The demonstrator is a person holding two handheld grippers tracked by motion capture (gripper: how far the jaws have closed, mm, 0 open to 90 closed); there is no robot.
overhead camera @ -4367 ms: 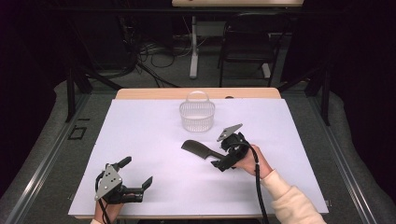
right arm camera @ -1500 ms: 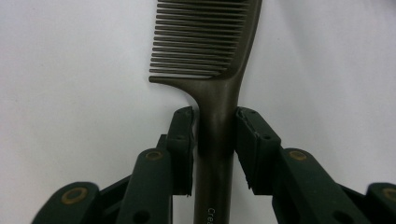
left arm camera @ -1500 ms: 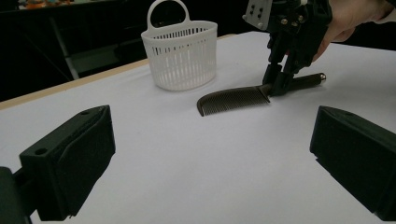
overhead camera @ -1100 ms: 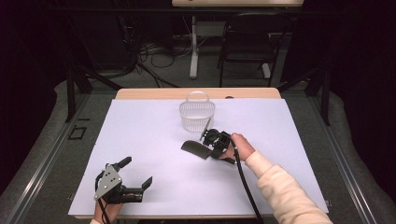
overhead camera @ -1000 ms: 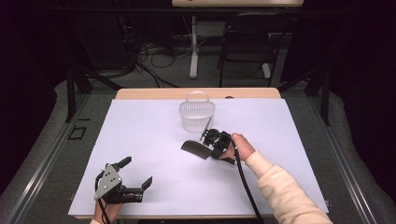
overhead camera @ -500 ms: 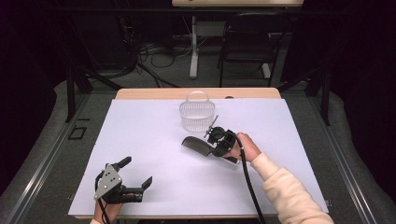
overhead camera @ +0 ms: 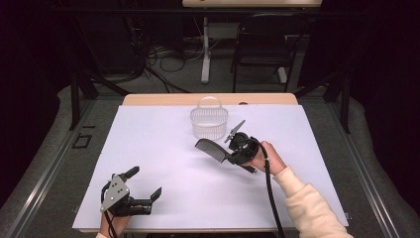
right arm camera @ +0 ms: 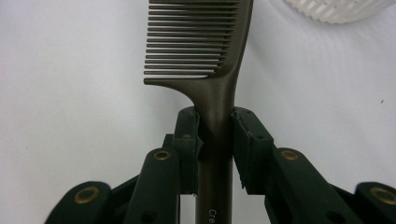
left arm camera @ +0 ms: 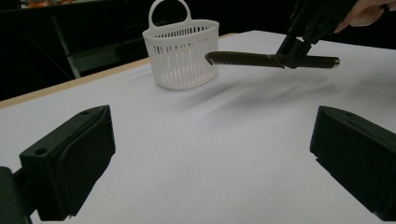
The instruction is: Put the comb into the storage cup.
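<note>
Dark comb [overhead camera: 210, 149] now clear of the bench, carried in right claw [overhead camera: 234, 155]; 4.4 s ago flat on the white sheet [overhead camera: 163, 148] with that claw beside it. Since 0.5 s ago, little change: comb a touch higher, toothed end nearer the basket [overhead camera: 209, 123].

Right claw [right arm camera: 214, 135] clamped on the handle just below the teeth, a pad on each side. Comb [right arm camera: 205, 56] running straight out from the jaws, teeth to the left in the right gripper view. Basket wall [right arm camera: 336, 8] at top right corner there.

From the left gripper view: comb [left arm camera: 243, 59] roughly level above the sheet, shadow beneath, tip just right of the basket [left arm camera: 182, 51], apart from it. Right claw [left arm camera: 292, 46] gripping from above, hand [left arm camera: 369, 11] behind.

Left claw [overhead camera: 146, 191] unmoved near the front left edge, jaws spread wide, nothing between them. Pads [left arm camera: 70, 158] resting low over bare sheet.

Basket white, slotted, looped handle upright, toward the far middle of the bench [overhead camera: 148, 99]. Chair [overhead camera: 262, 44] and cables [overhead camera: 153, 54] on the floor beyond. Nothing between comb and basket.
</note>
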